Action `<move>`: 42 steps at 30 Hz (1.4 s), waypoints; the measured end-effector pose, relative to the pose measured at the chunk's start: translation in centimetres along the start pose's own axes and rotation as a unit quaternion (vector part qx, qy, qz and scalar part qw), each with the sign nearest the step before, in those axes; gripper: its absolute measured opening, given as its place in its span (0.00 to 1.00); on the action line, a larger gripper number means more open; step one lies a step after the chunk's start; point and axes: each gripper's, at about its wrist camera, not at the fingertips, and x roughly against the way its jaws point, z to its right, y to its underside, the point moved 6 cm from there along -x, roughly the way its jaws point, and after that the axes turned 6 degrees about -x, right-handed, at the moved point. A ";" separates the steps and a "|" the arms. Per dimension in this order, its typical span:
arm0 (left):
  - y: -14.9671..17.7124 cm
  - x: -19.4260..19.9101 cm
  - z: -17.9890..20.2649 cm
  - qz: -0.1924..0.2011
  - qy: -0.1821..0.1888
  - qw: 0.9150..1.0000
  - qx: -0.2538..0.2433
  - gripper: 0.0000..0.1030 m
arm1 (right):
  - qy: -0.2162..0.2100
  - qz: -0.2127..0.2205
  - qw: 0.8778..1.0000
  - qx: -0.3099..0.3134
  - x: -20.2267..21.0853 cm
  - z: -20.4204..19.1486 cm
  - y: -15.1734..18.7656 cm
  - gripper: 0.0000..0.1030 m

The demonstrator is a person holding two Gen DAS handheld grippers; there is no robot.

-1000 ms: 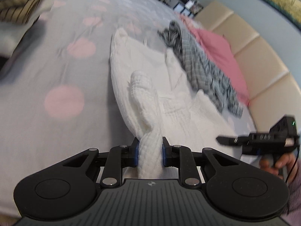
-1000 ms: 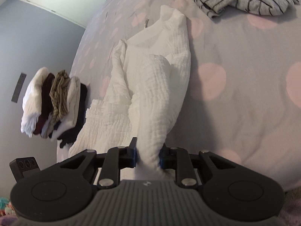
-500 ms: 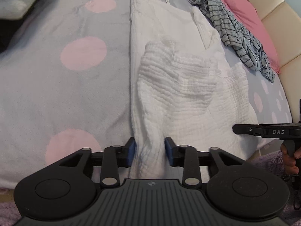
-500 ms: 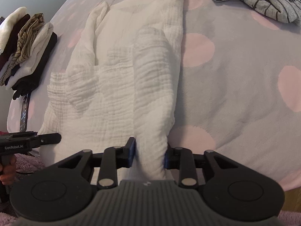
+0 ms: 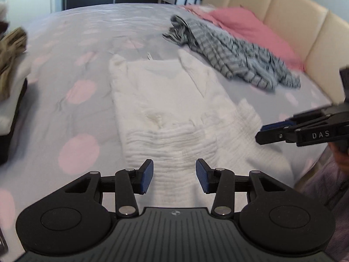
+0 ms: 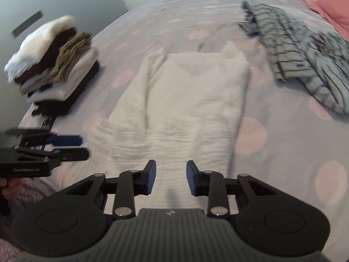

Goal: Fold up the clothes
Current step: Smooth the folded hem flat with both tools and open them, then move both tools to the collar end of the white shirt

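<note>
We see a white crinkled cotton garment (image 5: pixel 174 109) lying flat on the bed with the grey, pink-dotted cover (image 5: pixel 72 69), neckline at the far end, hem at the near edge, lower part doubled over in a wrinkled band. Our left hand-held gripper (image 5: pixel 174 175) hangs over the near hem, blue pads (image 5: pixel 145 175) apart, cloth showing between them but neither pad pressing on it. Our right hand-held gripper (image 6: pixel 170 178) is the same: jaws apart over the near hem on the garment's right side, nothing clamped. Each gripper shows in the other's view: the right one (image 5: pixel 272 132) enters from the right edge of the left wrist view, over the garment's right corner; the left one (image 6: pixel 72 146) enters from the left edge of the right wrist view, blurred, with a bit of a hand (image 6: pixel 6 187) below it. A rumpled grey striped shirt (image 5: pixel 231 52) lies on the bed beyond and right of the white garment, apart from it. A pink pillow (image 5: pixel 246 28) sits behind that, against the beige padded headboard (image 5: pixel 290 19). A stack of folded clothes, white, maroon, tan and black (image 6: pixel 52 63), stands on the bed's left side, well apart from the garment. Both views are motion-blurred.
</note>
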 end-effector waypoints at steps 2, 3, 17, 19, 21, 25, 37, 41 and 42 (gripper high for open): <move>-0.3 -1.3 -0.1 -0.009 -0.003 1.000 -0.004 0.40 | 0.008 -0.011 1.000 0.018 -1.1 -0.5 0.0 0.32; -0.5 -1.9 -0.3 -0.010 -0.006 1.000 -0.004 0.40 | 0.016 -0.014 0.999 0.024 -1.7 -0.4 -0.1 0.32; -1.6 -6.3 -2.1 -0.009 -0.018 1.000 -0.021 0.39 | 0.050 -0.044 0.996 -0.061 -6.5 5.0 -1.9 0.27; -2.3 -5.9 -2.4 -0.004 -0.017 1.000 -0.016 0.40 | 0.044 -0.039 0.996 -0.066 -6.1 4.9 -2.4 0.29; -3.3 -5.6 -3.0 0.007 -0.030 1.000 -0.003 0.40 | 0.043 -0.029 0.996 -0.065 -5.7 4.8 -3.2 0.29; -5.5 -5.7 -4.5 0.017 -0.058 0.998 0.019 0.40 | 0.057 -0.022 0.997 -0.053 -5.4 5.0 -4.8 0.33; -12.1 -9.4 -11.2 0.002 -0.134 0.991 0.029 0.48 | 0.148 -0.024 0.989 0.013 -8.3 7.4 -12.4 0.48; -13.9 -11.4 -13.4 -0.008 -0.110 0.993 0.051 0.48 | 0.138 -0.012 0.990 -0.017 -9.6 8.8 -15.4 0.51; -14.3 -11.9 -13.8 -0.011 -0.107 0.993 0.055 0.48 | 0.142 -0.008 0.990 -0.025 -10.0 9.1 -16.1 0.52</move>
